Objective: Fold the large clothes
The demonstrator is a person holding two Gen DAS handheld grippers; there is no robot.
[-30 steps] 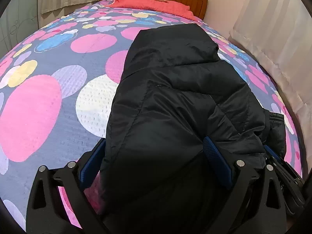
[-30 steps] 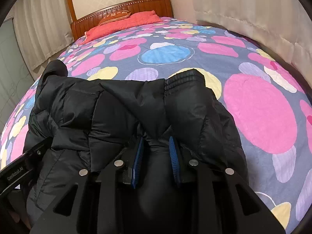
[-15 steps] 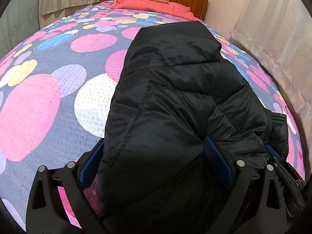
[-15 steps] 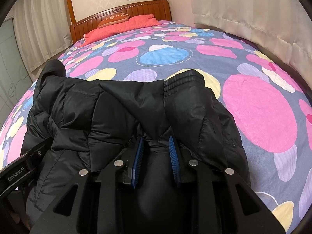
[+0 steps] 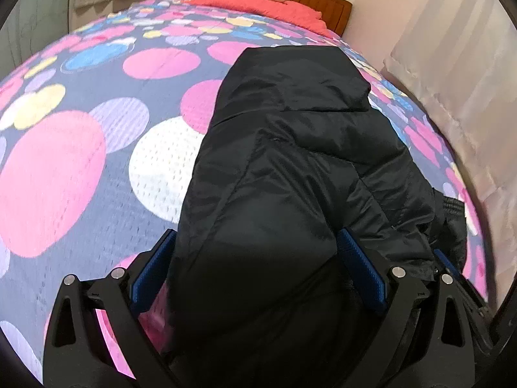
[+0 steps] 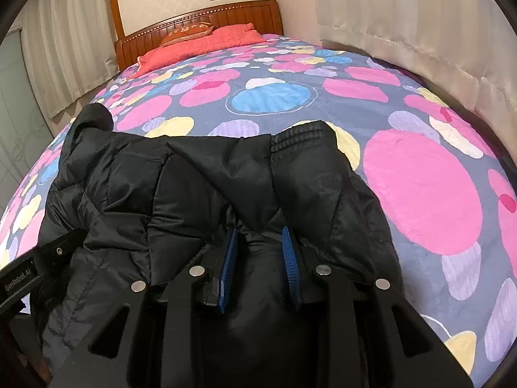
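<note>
A black puffer jacket [image 5: 290,161] lies on the bed, its hood end toward the headboard. In the right wrist view the jacket [image 6: 194,187] spreads across the near bed, with a ribbed cuff [image 6: 300,134] on top. My left gripper [image 5: 258,268] stands wide open with a thick bulge of jacket between its blue pads [image 5: 362,271]. My right gripper [image 6: 260,262] is shut on a fold of the jacket near its lower edge. The left gripper's body shows at the left edge of the right wrist view [image 6: 29,274].
The bed carries a grey cover with big coloured dots [image 6: 420,187]. Red pillows [image 6: 206,42] and a wooden headboard [image 6: 226,13] are at the far end. Pale curtains [image 6: 420,16] hang along the right side, close to the bed.
Both grippers have lifted and pushed slightly forward with the jacket; the view tilts up toward the headboard. The holds look unchanged.
</note>
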